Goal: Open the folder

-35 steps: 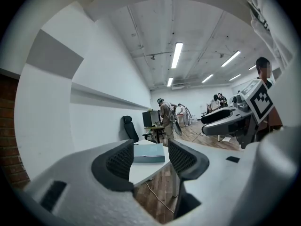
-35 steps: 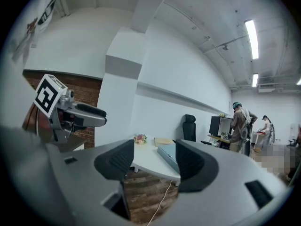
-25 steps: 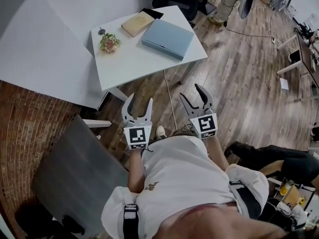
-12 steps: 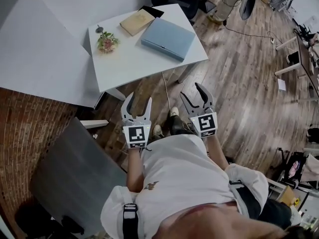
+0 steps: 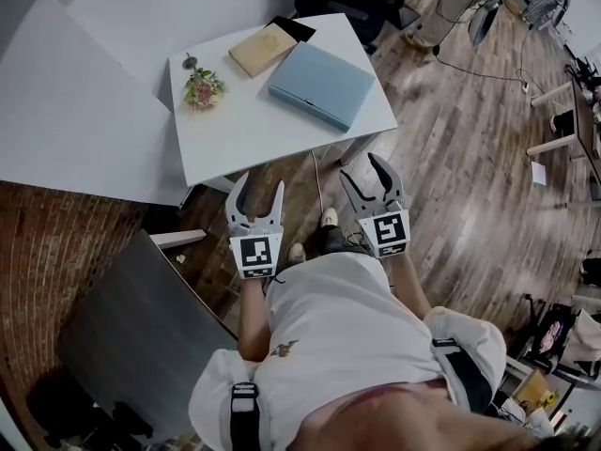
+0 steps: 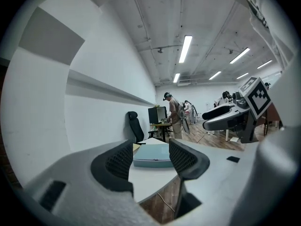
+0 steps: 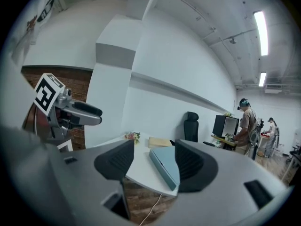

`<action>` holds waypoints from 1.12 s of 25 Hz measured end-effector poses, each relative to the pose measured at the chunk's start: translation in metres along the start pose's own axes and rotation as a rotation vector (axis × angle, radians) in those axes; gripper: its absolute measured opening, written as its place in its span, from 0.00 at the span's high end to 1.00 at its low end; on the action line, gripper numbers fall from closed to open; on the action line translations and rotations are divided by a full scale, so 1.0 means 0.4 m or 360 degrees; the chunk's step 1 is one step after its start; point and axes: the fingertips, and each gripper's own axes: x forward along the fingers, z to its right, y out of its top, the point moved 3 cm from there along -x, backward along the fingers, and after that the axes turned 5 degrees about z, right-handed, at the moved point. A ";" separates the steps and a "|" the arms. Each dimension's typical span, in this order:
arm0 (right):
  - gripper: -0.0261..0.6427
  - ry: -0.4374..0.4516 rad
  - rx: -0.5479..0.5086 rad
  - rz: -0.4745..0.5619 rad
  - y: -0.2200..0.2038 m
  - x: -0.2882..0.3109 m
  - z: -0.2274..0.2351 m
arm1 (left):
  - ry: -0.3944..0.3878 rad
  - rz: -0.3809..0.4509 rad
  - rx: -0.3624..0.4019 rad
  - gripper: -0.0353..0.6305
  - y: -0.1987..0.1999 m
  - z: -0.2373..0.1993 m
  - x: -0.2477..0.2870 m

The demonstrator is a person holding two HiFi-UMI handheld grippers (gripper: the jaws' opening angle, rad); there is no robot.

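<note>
Left gripper (image 5: 260, 184) and right gripper (image 5: 362, 170) hang off the table's (image 5: 244, 139) six o'clock edge, jaws apart, empty. Folder (image 5: 320, 85) lies closed at the table's three o'clock, with what may be a book (image 5: 261, 47) at its ten.

Looks like an open-plan office to me: black office chair (image 6: 136, 127) and monitor (image 6: 155, 114) mid-frame, strip lights (image 6: 185, 49) up top, people (image 6: 174, 113) working behind, plank floor (image 5: 470, 167), brick wall (image 5: 47, 242) lower left.

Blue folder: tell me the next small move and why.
Probably bring the left gripper and right gripper forward over the table: both hang open and empty short of its near edge, and the blue folder lies closed on it.
</note>
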 end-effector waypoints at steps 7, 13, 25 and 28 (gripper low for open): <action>0.56 0.0049 0.0028 0.0015 -0.013 0.077 0.106 | 0.0040 -0.0015 0.0009 0.57 0.020 0.009 0.129; 0.56 0.0119 0.0047 0.0036 -0.025 0.124 0.195 | 0.0111 -0.0032 0.0026 0.57 0.044 0.032 0.220; 0.56 0.0207 0.0084 0.0093 -0.053 0.184 0.345 | 0.0216 -0.0038 0.0085 0.56 0.083 0.088 0.352; 0.56 0.0216 0.0090 0.0107 -0.054 0.195 0.361 | 0.0221 -0.0031 0.0103 0.56 0.090 0.095 0.370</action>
